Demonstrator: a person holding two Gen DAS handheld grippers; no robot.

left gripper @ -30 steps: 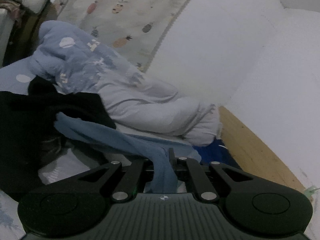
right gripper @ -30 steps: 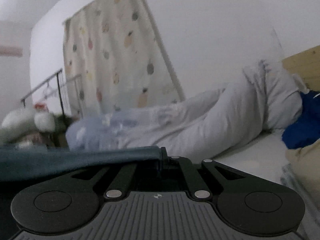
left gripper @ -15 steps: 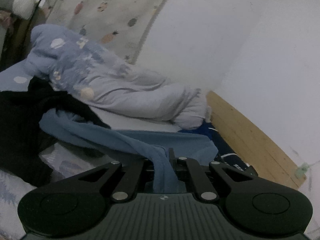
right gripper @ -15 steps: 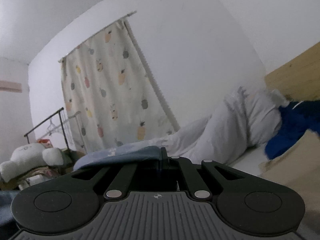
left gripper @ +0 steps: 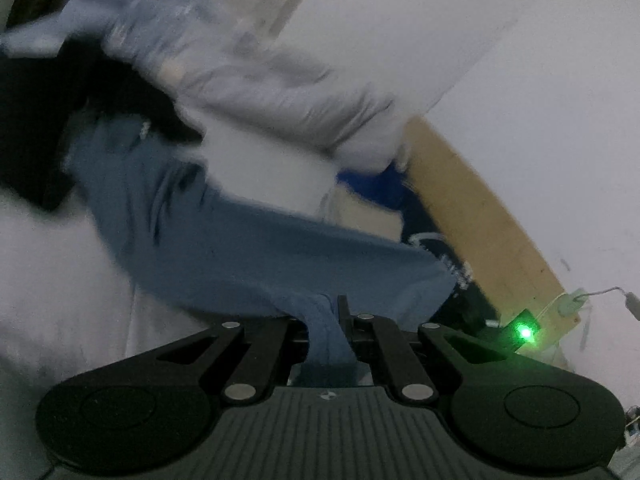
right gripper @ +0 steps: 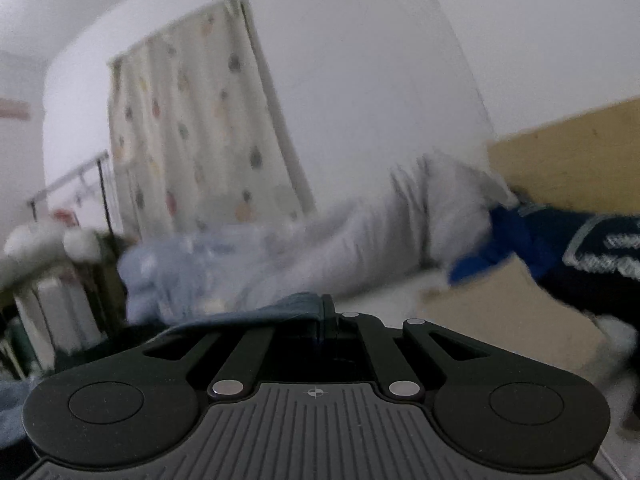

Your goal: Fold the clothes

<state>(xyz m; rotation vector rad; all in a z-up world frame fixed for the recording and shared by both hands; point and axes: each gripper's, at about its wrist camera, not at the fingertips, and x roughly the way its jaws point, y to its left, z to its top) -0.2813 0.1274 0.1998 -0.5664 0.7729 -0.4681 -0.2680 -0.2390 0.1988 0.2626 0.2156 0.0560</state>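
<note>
Blue garment (left gripper: pixel 248 256) ran ahead-left from left gripper (left gripper: pixel 326 320), fingers pinched on a bunched edge; right gripper (right gripper: pixel 326 320) clamped another edge, cloth trailing left.

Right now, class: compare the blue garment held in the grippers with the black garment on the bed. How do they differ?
The blue garment is mid-blue; the black garment is near black. The blue garment is clamped in the left gripper and spread out; the black garment lies bunched and unheld. Both are soft clothes on the bed.
</note>
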